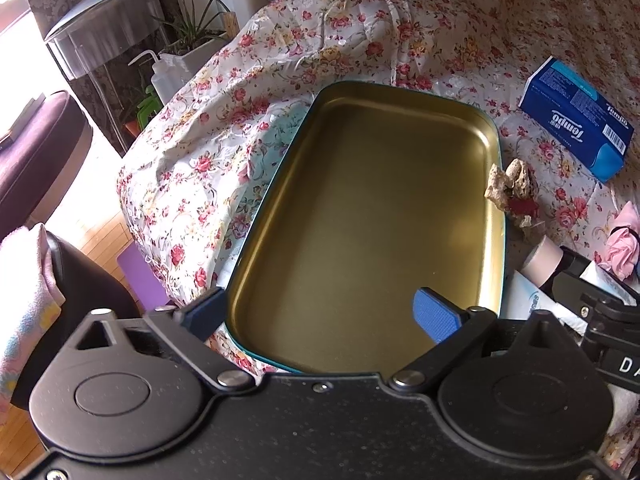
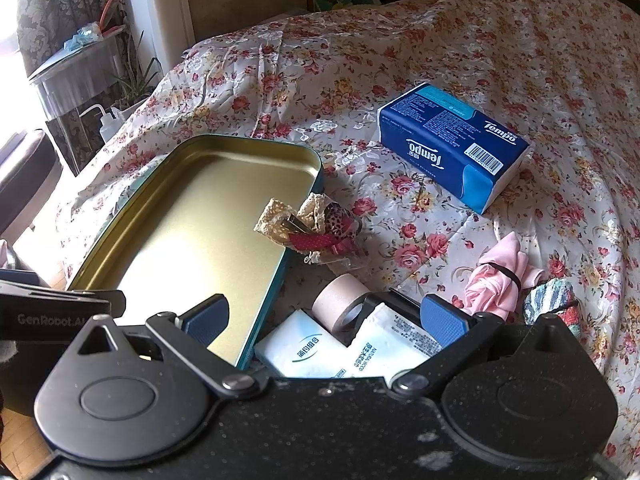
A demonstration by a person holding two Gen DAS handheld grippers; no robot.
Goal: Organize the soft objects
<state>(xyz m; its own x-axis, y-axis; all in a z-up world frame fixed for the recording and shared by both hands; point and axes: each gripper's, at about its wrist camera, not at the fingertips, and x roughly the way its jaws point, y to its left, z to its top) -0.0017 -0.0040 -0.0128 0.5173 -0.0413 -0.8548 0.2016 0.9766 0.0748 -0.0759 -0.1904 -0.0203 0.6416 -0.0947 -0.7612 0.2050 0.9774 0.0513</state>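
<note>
My two hand-held grippers, matte black with blue pads

My left hand-held gripper (image 1: 326, 308) and right hand-held gripper (image 2: 326, 316) show speckled black housings, round pivot caps, silver screws, textured blue fingertips (image 1: 436, 316); white "GenRobot.AI" lettering.

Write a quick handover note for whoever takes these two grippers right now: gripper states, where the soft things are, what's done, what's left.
Left gripper: open, empty, over the near end of the tin.
Right gripper: open, empty, over the tissue packets and the tape roll.
Tin: on the bedspread, nothing fully inside.
Ribbon bundle: lies across the tin's right rim.
Tempo pack, pink cloth and striped cloth: on the bedspread right of the tin.
Done: nothing packed yet.
Left: probably put the soft items in the tin, nearest first.
</note>
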